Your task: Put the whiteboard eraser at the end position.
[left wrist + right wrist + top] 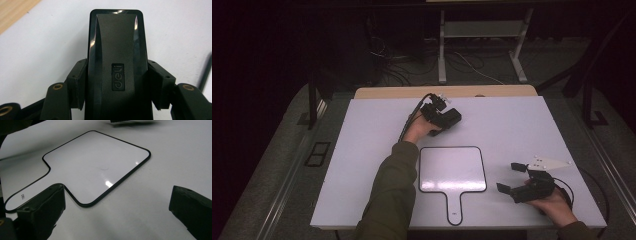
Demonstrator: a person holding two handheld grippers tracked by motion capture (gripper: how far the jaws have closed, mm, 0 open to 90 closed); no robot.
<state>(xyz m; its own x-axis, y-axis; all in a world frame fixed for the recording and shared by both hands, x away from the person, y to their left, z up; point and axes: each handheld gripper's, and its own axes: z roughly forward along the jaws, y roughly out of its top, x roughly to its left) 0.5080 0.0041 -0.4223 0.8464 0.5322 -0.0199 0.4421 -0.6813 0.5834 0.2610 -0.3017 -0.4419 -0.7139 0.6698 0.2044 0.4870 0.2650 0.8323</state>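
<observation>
A black block eraser [117, 50] marked "deli" sits between the jaws of my left gripper [117, 85], which press its two long sides. In the high view the left gripper [439, 117] holds the eraser [453, 118] low over the far middle of the table. A small white paddle-shaped board [453, 170] with a black rim and a short handle lies flat at the near centre. My right gripper [508, 176] hovers open to the right of the board. Its jaws stand wide apart with nothing between them, and the board [95, 167] lies just beyond them.
The white tabletop [522, 125] has a wooden strip [387, 93] along its far edge. A dark floor with cables and a metal frame [442, 50] lies beyond. A green sleeve [392, 195] reaches across the table's near left.
</observation>
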